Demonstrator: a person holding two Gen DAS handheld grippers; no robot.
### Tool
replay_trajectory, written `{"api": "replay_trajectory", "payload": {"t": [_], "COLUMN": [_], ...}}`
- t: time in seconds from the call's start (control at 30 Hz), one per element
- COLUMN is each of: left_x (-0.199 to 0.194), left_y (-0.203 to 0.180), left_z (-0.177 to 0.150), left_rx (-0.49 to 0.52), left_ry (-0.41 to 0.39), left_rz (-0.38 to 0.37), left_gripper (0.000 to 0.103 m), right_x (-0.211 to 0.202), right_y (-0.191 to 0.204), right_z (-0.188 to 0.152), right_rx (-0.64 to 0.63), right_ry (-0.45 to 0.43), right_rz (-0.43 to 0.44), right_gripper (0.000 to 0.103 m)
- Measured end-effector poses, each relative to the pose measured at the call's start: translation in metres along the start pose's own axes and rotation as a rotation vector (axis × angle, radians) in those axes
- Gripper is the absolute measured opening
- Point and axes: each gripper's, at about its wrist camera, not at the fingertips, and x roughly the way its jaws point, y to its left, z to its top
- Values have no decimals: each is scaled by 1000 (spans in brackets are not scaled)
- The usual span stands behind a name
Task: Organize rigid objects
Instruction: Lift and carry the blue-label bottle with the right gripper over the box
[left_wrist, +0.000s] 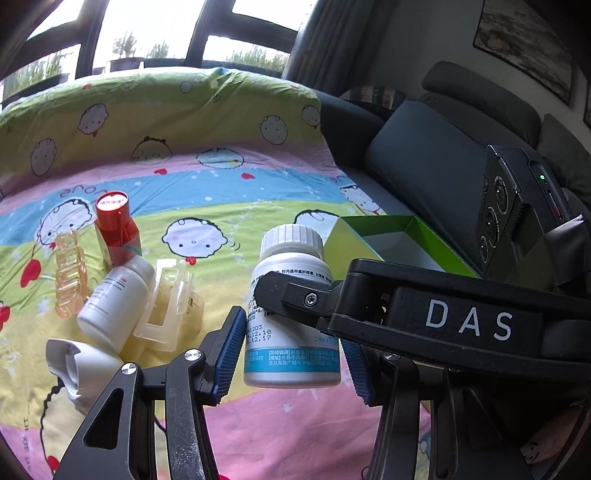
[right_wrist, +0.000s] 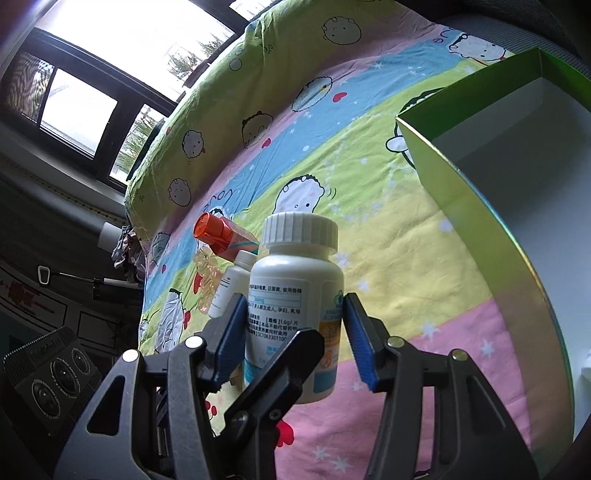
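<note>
Nothing lies yet in the open green cardboard box (right_wrist: 476, 206). Both the left tongs (left_wrist: 291, 347) and right tongs (right_wrist: 295, 332) bracket one upright white plastic pill bottle (left_wrist: 291, 314) beside it (grip uncertain); a smaller white bottle (left_wrist: 114, 302), an orange-capped container (left_wrist: 116, 229) and clips wait beyond.

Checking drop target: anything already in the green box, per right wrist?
Cannot tell: the green box shows bare white floor where visible, but its near wall hides part of the inside.
</note>
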Motion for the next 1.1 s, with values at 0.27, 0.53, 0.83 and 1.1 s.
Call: {"api": "replay_trajectory", "payload": {"t": [0.27, 0.53, 0.83, 1.1], "left_x": [-18, -30, -14, 2], "left_y": [-23, -55, -87, -113], "left_z": [4, 11, 16, 18], "left_rx": [61, 156, 226, 278], "left_ry": [-66, -131, -118, -89], "left_rz": [-12, -83, -176, -216], "left_gripper": [52, 52, 52, 52], "right_x": [-30, -71, -100, -116], "right_y": [5, 2, -18, -41], "right_z": [-2, -4, 0, 0], "right_rx": [-18, -19, 39, 110], "right_ry": [-86, -220, -315, -360], "right_rz": [31, 23, -33, -47], "right_gripper": [53, 53, 53, 53]}}
